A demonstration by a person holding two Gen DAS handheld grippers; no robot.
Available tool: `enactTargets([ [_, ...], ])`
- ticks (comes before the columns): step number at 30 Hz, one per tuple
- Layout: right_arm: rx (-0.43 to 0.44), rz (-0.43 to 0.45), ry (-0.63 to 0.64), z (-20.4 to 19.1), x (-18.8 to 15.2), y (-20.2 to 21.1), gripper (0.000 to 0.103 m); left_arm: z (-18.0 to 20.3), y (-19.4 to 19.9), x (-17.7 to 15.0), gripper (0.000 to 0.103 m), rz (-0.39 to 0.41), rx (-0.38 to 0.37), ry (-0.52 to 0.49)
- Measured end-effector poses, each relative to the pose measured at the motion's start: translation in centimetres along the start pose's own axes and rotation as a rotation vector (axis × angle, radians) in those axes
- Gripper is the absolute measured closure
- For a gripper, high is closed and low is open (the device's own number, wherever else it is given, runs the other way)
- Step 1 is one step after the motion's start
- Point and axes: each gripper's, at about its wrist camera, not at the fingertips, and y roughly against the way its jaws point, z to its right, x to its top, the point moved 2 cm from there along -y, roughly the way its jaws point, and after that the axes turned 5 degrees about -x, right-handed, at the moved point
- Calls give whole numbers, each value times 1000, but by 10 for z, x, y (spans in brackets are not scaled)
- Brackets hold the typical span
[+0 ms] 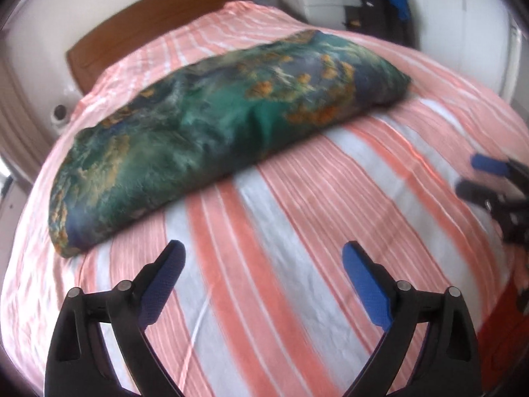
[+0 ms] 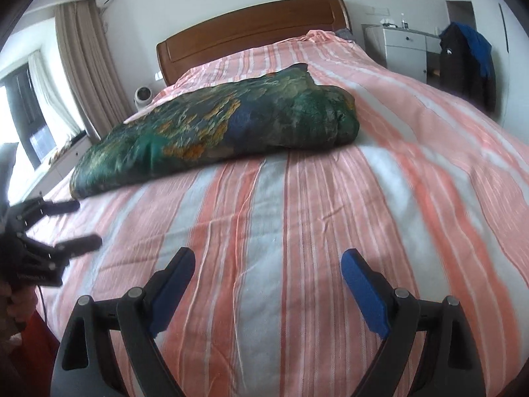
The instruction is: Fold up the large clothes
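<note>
Folded green cloth [image 1: 211, 132] mid-bed, striped sheet [image 1: 281, 231] bare before it — left gripper [image 1: 264, 264], right gripper [image 2: 267, 271] spread apart

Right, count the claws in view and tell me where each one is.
2. The left claw hangs open over the striped bedspread; the right claw hangs open beside it, both short of the green folded cloth.

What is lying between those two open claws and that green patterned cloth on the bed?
Nothing visible. Only bare striped bedspread lies between the left gripper, the right gripper and the green patterned cloth. Both grippers are open and hold nothing. The cloth lies across the bed, apart from both.
</note>
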Motion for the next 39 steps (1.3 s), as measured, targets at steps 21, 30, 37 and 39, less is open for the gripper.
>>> enactTargets([
  [21, -20, -37, 62, -9, -6, -11, 14, -50, -58, -22, 0, 1, -3, 232],
  [30, -19, -49, 66, -10, -7, -15, 13, -48, -55, -27, 0, 14, 7, 227],
  [37, -21, -53, 73, -12, -7, -17, 11, -48, -54, -28, 0, 18, 9, 225],
  [39, -23, -53, 77, -13, -7, -18, 11, -48, -54, -28, 0, 18, 10, 225],
])
